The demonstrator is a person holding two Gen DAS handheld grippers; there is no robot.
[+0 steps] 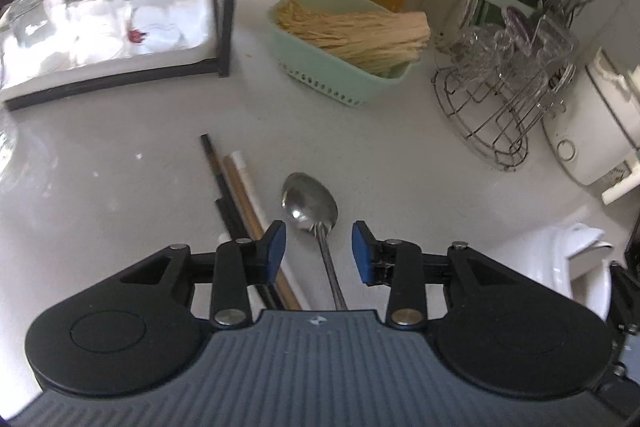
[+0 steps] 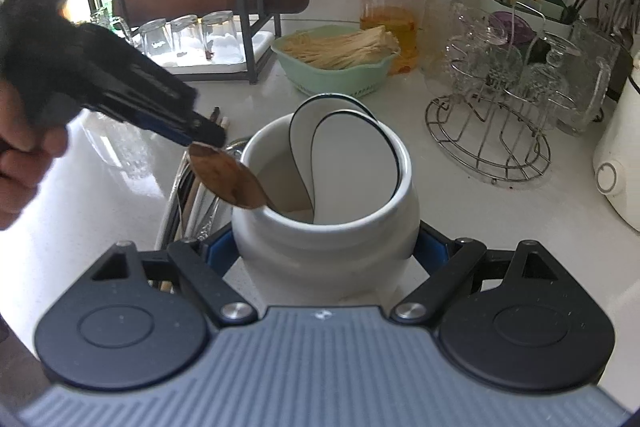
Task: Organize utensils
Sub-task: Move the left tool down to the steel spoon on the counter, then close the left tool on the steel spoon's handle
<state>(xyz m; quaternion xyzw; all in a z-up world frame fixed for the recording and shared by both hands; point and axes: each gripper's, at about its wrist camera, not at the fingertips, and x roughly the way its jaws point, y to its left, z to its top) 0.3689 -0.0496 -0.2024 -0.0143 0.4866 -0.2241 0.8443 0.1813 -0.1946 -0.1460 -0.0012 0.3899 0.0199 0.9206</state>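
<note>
A metal spoon (image 1: pixel 311 205) lies on the white counter, bowl away from me, its handle running back between the pads of my left gripper (image 1: pixel 319 231). The pads stand apart and clear of the handle on both sides. Chopsticks (image 1: pixel 236 195) lie just left of it. My right gripper (image 2: pixel 324 251) is shut on a white ceramic jar (image 2: pixel 324 239) that holds two ceramic spoons (image 2: pixel 344 155). Another metal spoon (image 2: pixel 226 179) leans over the jar's left rim. The left gripper (image 2: pixel 208 133), held by a hand, hangs close behind that spoon.
A green basket of pale sticks (image 1: pixel 348 39) sits at the back. A black rack with upturned glasses (image 1: pixel 100 11) is far left, a wire glass rack (image 1: pixel 504 83) and a white appliance (image 1: pixel 592 131) far right. More utensil handles (image 2: pixel 180 195) lie left of the jar.
</note>
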